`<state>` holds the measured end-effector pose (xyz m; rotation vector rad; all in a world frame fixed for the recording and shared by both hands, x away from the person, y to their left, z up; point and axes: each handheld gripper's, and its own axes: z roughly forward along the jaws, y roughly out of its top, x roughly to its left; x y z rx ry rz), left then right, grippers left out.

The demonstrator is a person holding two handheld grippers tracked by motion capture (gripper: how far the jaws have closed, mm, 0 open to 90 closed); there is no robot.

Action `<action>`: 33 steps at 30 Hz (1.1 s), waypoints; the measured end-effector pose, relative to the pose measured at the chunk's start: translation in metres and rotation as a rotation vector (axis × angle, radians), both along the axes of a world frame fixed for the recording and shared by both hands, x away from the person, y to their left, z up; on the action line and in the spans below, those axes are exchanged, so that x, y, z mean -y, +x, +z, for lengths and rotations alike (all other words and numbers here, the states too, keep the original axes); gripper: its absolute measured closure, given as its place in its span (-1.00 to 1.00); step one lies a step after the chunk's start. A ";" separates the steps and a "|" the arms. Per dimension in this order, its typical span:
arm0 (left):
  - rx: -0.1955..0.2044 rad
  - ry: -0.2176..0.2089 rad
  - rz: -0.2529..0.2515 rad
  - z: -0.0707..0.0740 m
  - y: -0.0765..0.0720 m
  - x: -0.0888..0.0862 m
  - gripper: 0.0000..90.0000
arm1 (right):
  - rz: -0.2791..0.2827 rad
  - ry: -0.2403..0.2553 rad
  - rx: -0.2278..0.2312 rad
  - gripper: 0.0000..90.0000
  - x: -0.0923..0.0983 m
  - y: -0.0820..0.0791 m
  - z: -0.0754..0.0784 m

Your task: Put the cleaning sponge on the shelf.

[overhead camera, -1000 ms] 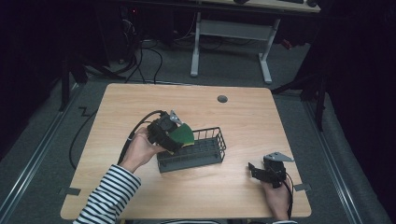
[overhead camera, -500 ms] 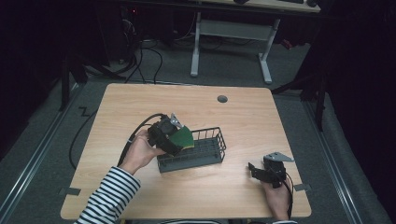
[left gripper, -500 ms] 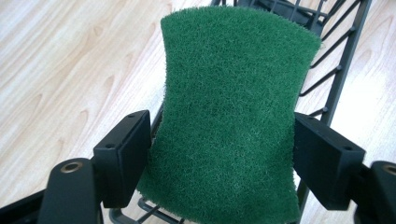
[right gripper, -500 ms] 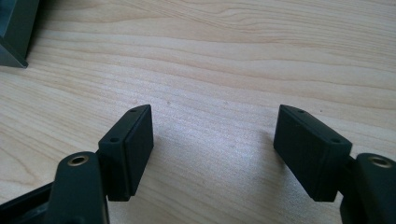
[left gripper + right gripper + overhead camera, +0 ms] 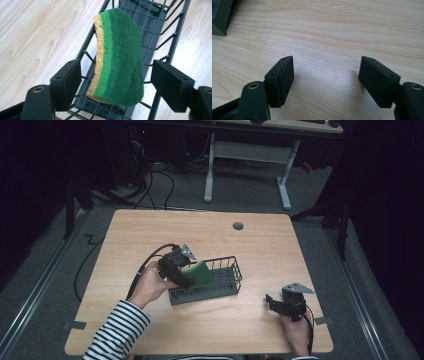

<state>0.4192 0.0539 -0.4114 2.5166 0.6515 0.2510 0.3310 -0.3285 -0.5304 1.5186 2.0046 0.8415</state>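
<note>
The green and yellow sponge (image 5: 117,57) is seen standing on edge at the near-left end of the dark wire basket (image 5: 225,279), leaning against the basket's wire wall, its scouring face turned toward one jaw of the left tongs (image 5: 116,82). Those tongs are spread wide on either side of the sponge, a gap showing at each jaw, so nothing is gripped. The step in hand is judged to be the setting down of the sponge in the basket, or possibly its picking up; which of the two cannot be told.

If it is a release, the jaws are best kept spread and drawn straight back and up from the basket, so that neither pad catches the sponge or the basket's rim wires. The sponge is soft and light and is likely to tip flat once unsupported; that should be allowed for. If a grasp is meant, the jaws should be closed across the sponge's flat faces, above the rim.

The right tongs (image 5: 280,304) are held open just over the bare worktop (image 5: 260,245), right of the basket and well apart from it, gripping nothing.
</note>
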 end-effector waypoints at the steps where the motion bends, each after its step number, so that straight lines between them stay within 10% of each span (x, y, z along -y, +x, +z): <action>1: -0.001 -0.003 0.001 0.000 0.000 0.000 -0.42 | 0.000 0.000 0.000 -0.36 0.000 0.000 0.000; 33: 0.072 -0.265 0.295 0.005 -0.022 -0.108 -0.39 | -0.001 0.000 0.000 -0.37 0.000 0.000 0.000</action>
